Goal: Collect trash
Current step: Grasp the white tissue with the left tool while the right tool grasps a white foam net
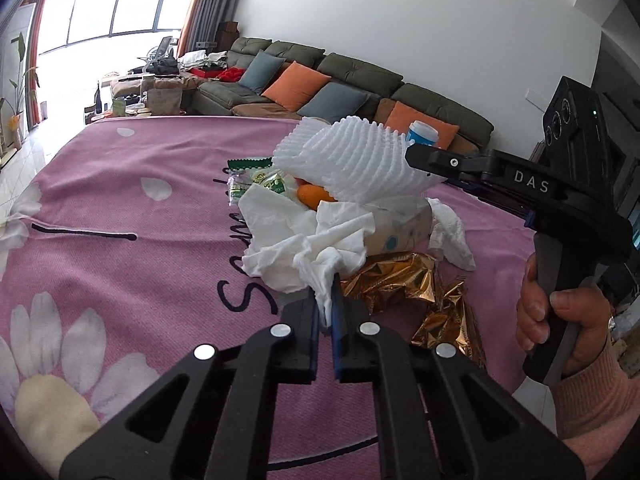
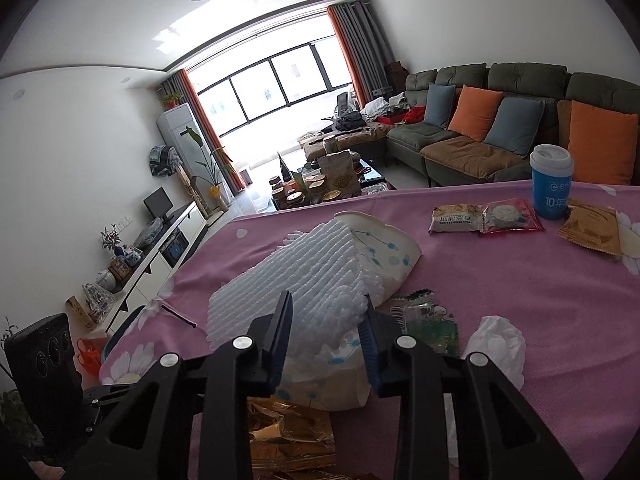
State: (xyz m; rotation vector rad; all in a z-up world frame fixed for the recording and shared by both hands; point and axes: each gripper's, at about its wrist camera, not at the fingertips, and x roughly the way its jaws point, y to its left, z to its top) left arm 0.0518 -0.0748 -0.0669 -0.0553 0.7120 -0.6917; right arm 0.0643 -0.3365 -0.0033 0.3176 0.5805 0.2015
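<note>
We see the left hand-held gripper [image 1: 326, 312] pinched together on a corner of the crumpled white tissue [image 1: 308, 248], which lies on the pink tabletop [image 1: 120, 184] against a gold foil wrapper [image 1: 394, 280]. The right hand-held gripper [image 2: 326, 320] is clamped on the white foam fruit net [image 2: 296, 284], its pads pressing both sides; the net lies over a pale tissue pack [image 2: 384, 252]. Another crumpled tissue [image 2: 500, 344] sits just right of it. A blue cup [image 2: 551, 182] and snack packets [image 2: 486, 218] stand well apart, farther back.
</note>
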